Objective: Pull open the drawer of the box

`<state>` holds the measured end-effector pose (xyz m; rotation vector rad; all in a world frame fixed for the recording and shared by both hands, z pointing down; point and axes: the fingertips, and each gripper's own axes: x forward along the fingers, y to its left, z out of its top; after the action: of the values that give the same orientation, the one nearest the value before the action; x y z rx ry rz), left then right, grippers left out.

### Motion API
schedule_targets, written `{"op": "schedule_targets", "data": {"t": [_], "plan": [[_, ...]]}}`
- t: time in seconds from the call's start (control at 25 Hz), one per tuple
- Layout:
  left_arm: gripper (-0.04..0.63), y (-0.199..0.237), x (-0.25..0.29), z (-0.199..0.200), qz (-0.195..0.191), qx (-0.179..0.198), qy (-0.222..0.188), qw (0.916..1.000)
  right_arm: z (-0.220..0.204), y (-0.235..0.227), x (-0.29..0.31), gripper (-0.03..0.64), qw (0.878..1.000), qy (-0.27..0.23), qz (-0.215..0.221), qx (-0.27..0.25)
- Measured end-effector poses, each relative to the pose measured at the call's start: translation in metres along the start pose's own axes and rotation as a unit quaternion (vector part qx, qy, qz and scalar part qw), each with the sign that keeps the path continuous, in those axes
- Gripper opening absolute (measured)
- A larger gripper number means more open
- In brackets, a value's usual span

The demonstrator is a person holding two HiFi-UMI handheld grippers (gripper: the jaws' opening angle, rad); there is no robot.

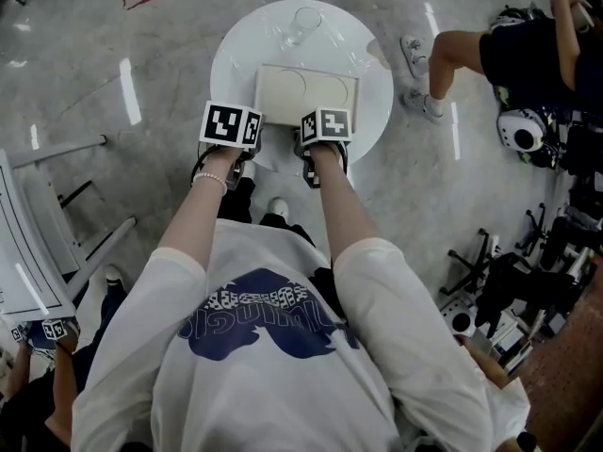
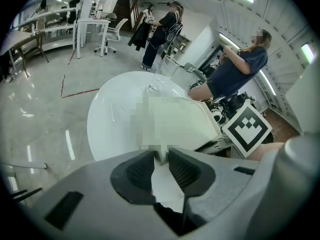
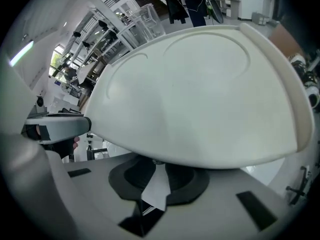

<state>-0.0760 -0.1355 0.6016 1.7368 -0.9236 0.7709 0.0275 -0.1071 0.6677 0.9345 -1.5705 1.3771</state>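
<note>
A white box point(image 1: 306, 97) with a shallow moulded lid stands on the round white table point(image 1: 367, 59). Both grippers sit at its near side, under their marker cubes. My left gripper point(image 1: 236, 130) is at the box's near left corner. In the left gripper view its jaws point(image 2: 161, 159) stand narrow on a thin white edge of the box point(image 2: 175, 119). My right gripper point(image 1: 323, 130) is at the middle of the front. In the right gripper view the lid point(image 3: 200, 94) fills the frame, and the jaws point(image 3: 156, 163) are drawn in on a small drawer knob just under it. The drawer front is hidden.
A clear plastic item point(image 1: 306, 22) lies on the table's far side. A person point(image 1: 509, 55) sits on the floor to the right, beside dark equipment point(image 1: 528, 281). A white metal frame point(image 1: 66, 205) stands at the left. Another person point(image 2: 162, 31) stands far behind the table.
</note>
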Motion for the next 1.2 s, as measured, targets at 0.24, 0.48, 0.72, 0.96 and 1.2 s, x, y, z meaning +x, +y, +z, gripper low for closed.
{"op": "schedule_targets", "data": {"t": [0.24,0.48,0.72,0.96,1.2], "plan": [[0.086,0.001,0.0,0.0,0.005,-0.004,0.0,1.0,0.0,0.001,0.0,0.054,1.0,-0.003,0.004,-0.004],[0.086,0.002,-0.001,-0.001,0.01,-0.011,-0.003,0.9999,0.0,0.003,0.0,0.052,1.0,-0.014,0.003,-0.004],[0.086,0.002,-0.001,-0.001,0.013,-0.018,-0.003,0.9997,-0.002,0.002,-0.001,0.051,1.0,-0.023,0.008,0.001],[0.086,0.002,0.0,-0.001,0.024,-0.029,-0.012,0.9992,-0.015,0.003,-0.002,0.051,1.0,-0.021,0.016,-0.007],[0.086,0.003,-0.002,-0.003,0.033,-0.035,-0.019,0.9987,-0.029,0.006,-0.002,0.051,1.0,-0.021,0.019,-0.012]]}}
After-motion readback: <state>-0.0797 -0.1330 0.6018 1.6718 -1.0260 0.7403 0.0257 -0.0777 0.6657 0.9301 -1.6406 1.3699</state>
